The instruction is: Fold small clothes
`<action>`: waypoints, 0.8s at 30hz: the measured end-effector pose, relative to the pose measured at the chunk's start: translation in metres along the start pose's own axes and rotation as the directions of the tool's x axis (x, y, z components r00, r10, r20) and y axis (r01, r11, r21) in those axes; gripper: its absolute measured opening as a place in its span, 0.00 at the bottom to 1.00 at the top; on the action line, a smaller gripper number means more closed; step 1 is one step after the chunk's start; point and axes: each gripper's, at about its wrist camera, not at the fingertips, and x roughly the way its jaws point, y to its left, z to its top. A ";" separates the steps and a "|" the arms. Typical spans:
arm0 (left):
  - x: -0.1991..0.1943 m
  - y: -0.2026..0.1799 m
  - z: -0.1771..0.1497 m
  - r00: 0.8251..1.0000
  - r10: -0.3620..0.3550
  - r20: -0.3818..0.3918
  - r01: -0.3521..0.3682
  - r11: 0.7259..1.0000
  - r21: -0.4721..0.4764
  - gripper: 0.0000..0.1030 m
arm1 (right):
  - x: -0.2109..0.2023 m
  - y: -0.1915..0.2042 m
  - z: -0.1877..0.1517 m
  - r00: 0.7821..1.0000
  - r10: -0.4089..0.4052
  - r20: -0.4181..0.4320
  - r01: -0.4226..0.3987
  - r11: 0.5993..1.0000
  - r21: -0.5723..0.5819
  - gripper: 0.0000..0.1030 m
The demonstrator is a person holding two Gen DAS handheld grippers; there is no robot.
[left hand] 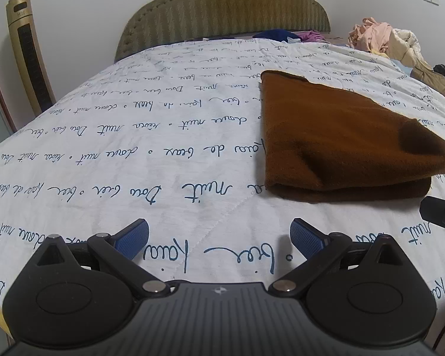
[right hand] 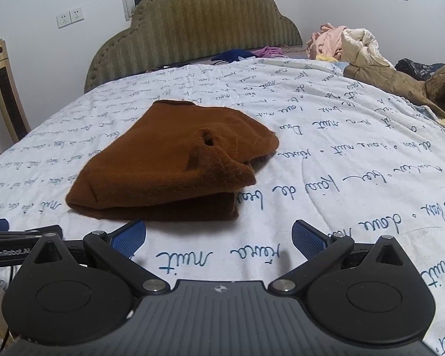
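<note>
A brown knitted garment (left hand: 335, 139) lies folded in layers on the white bedspread with blue writing (left hand: 133, 136). In the right wrist view the garment (right hand: 163, 166) sits ahead and to the left, one corner flap turned up. My left gripper (left hand: 219, 238) is open and empty, low over the bedspread, to the left and short of the garment. My right gripper (right hand: 218, 238) is open and empty, just short of the garment's near edge. The right gripper's black tip (left hand: 442, 212) shows at the right edge of the left wrist view.
A padded olive headboard (left hand: 222, 9) stands at the far end of the bed. A heap of clothes (right hand: 350, 44) lies at the far right, with a tan jacket (right hand: 400, 83) nearer. A gold tower fan (left hand: 29, 50) stands at the left wall.
</note>
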 end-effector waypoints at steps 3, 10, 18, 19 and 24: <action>-0.001 0.000 0.000 1.000 0.002 0.003 -0.002 1.000 -0.001 0.99 | -0.003 0.002 0.000 1.000 0.007 0.006 -0.007 1.000 -0.002 1.00; -0.001 -0.001 -0.002 1.000 -0.006 -0.005 0.006 1.000 0.006 0.99 | -0.006 0.008 0.001 1.000 0.004 0.008 -0.004 1.000 -0.024 1.00; 0.000 0.000 -0.002 1.000 -0.007 -0.006 0.007 1.000 0.000 0.99 | -0.006 0.011 -0.002 1.000 0.005 0.007 -0.005 1.000 -0.029 1.00; 0.000 0.000 -0.002 1.000 -0.007 -0.006 0.007 1.000 0.000 0.99 | -0.006 0.011 -0.002 1.000 0.006 0.008 -0.006 1.000 -0.028 1.00; 0.000 0.000 -0.002 1.000 -0.006 -0.009 0.006 1.000 0.001 0.99 | -0.007 0.011 -0.003 1.000 0.006 0.009 -0.006 1.000 -0.023 1.00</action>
